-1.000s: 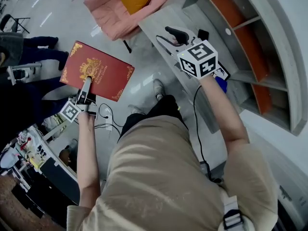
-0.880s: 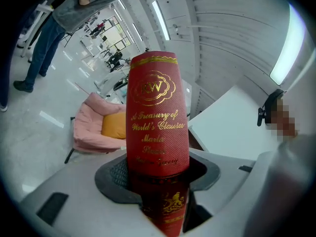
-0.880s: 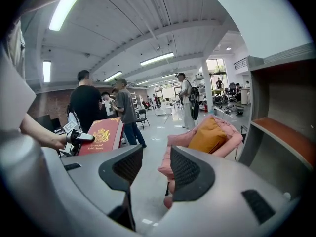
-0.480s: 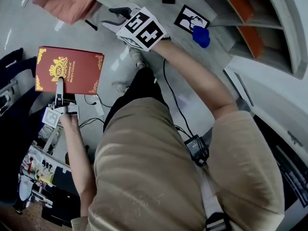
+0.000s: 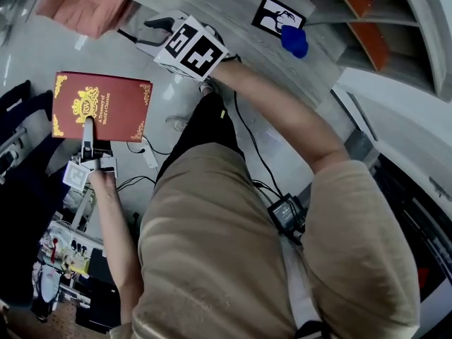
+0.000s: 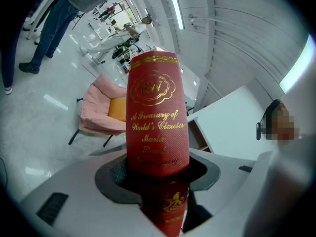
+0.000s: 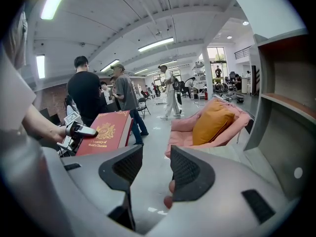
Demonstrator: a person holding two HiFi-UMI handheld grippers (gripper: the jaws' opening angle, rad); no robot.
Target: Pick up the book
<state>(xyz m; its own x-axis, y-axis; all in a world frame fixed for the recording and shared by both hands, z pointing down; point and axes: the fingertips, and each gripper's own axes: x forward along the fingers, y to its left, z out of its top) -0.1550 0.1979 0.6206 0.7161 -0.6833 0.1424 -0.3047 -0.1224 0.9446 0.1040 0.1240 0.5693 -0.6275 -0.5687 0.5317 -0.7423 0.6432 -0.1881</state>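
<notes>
The left gripper (image 5: 87,127) is clamped on the near edge of the red book (image 5: 99,103), holding it in the air at the left, cover up. The right gripper (image 5: 161,27) stands part open with nothing in it, by the table (image 5: 247,30).

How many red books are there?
1. The red book is clamped in the left gripper, held above the floor at the head view's left. More could be hidden out of view.

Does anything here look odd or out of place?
The red book hangs in mid-air: the left gripper clamps its near edge and holds it cover-up, out over the floor. The right gripper is open and empty. Nothing looks damaged.
</notes>
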